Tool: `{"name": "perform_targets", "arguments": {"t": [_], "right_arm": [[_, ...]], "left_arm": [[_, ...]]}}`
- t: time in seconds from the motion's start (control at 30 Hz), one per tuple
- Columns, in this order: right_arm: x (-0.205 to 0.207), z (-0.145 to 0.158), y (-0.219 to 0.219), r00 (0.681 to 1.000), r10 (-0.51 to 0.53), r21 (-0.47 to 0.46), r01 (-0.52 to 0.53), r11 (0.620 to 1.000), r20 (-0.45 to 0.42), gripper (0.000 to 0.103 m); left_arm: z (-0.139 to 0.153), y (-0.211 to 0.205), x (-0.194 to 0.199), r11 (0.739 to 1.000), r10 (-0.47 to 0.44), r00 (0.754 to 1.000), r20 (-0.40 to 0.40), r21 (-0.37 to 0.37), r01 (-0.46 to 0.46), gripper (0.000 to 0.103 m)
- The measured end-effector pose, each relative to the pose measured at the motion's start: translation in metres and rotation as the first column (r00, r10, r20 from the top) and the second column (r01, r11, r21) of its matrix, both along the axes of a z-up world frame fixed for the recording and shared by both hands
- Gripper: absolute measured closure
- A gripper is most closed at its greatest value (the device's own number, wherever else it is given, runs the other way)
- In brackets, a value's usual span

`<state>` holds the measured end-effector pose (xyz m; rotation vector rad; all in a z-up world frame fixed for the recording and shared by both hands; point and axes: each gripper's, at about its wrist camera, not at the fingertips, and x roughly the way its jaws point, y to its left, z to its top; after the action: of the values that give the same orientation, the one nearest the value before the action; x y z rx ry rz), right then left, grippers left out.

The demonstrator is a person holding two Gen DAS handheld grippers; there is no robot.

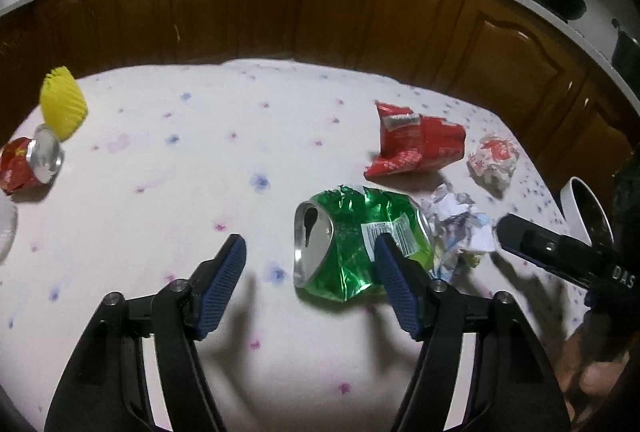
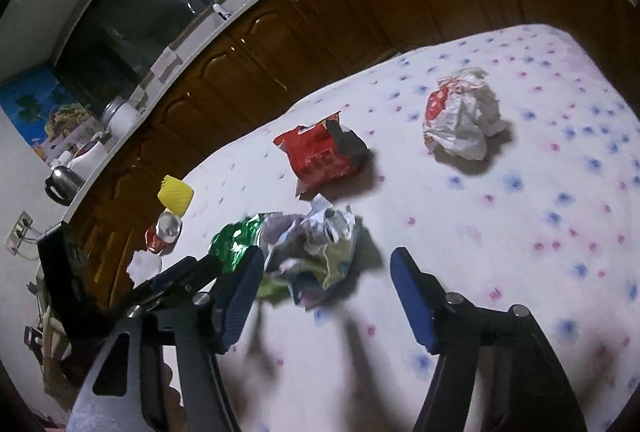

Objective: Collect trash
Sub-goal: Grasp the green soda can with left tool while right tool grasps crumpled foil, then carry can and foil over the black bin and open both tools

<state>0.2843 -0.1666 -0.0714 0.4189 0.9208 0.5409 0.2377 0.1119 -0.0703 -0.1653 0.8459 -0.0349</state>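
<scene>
A crushed green can (image 1: 352, 240) lies on the flowered tablecloth (image 1: 200, 159), just ahead of my open left gripper (image 1: 310, 260), whose right finger overlaps it. Beside it lies a crumpled printed paper wad (image 1: 460, 224), which sits just ahead of my open right gripper (image 2: 328, 272) in the right wrist view (image 2: 316, 248). A red snack wrapper (image 1: 416, 139) and a crumpled white-and-red wrapper (image 1: 494, 159) lie farther back. A crushed red can (image 1: 28, 163) and a yellow cupcake liner (image 1: 64, 103) lie at far left. The right gripper also shows in the left wrist view (image 1: 560, 252).
A white bowl (image 1: 586, 207) stands at the table's right edge. A white object (image 1: 6, 228) sits at the left edge. Brown kitchen cabinets (image 1: 320, 3) run behind the table, with a cluttered counter above.
</scene>
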Motion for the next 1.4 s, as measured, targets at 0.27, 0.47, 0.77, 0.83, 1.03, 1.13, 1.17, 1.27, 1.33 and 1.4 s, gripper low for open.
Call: {"name": "perform_targets", "arguments": {"t": [0.27, 0.47, 0.77, 0.83, 1.03, 1.13, 1.17, 1.27, 1.33, 1.4], "right_arm": [[0.017, -0.018, 0.017, 0.998, 0.028, 0.026, -0.027, 0.999, -0.051, 0.083], [-0.003, 0.000, 0.005, 0.999, 0.030, -0.008, -0.030, 1.000, 0.026, 0.091], [-0.040, 0.019, -0.060, 0.995, -0.058, -0.029, 0.061, 0.998, 0.079, 0.091], [-0.050, 0.024, -0.077, 0.991, -0.090, -0.037, 0.093, 0.995, 0.095, 0.091], [-0.068, 0.030, -0.130, 0.978, -0.178, -0.025, 0.182, 0.983, 0.109, 0.091], [-0.076, 0.032, -0.153, 0.968, -0.227, -0.028, 0.231, 0.972, 0.108, 0.091], [-0.077, 0.033, -0.158, 0.964, -0.241, -0.029, 0.245, 0.969, 0.109, 0.091], [-0.085, 0.035, -0.177, 0.953, -0.279, -0.022, 0.283, 0.959, 0.116, 0.091], [-0.090, 0.038, -0.189, 0.946, -0.300, -0.017, 0.305, 0.952, 0.123, 0.091], [-0.094, 0.040, -0.199, 0.940, -0.317, -0.014, 0.321, 0.947, 0.127, 0.091]], "left_arm": [[-0.003, -0.004, 0.002, 0.998, -0.043, 0.999, 0.002, -0.039, 0.043, 0.085], [0.010, -0.019, -0.016, 0.995, -0.086, 0.996, 0.035, -0.054, 0.088, 0.085], [0.034, -0.079, -0.038, 0.971, -0.222, 0.971, 0.088, -0.069, 0.228, 0.086], [0.034, -0.101, -0.041, 0.962, -0.262, 0.961, 0.089, -0.057, 0.267, 0.086], [0.034, -0.144, -0.045, 0.939, -0.338, 0.938, 0.083, -0.045, 0.342, 0.086], [0.035, -0.166, -0.046, 0.929, -0.366, 0.927, 0.081, -0.034, 0.369, 0.086], [0.035, -0.170, -0.047, 0.926, -0.373, 0.924, 0.081, -0.032, 0.377, 0.086], [0.036, -0.186, -0.047, 0.916, -0.397, 0.914, 0.080, -0.030, 0.400, 0.086], [0.037, -0.194, -0.047, 0.911, -0.409, 0.909, 0.081, -0.026, 0.412, 0.086], [0.038, -0.204, -0.047, 0.903, -0.425, 0.901, 0.082, -0.024, 0.428, 0.086]]}}
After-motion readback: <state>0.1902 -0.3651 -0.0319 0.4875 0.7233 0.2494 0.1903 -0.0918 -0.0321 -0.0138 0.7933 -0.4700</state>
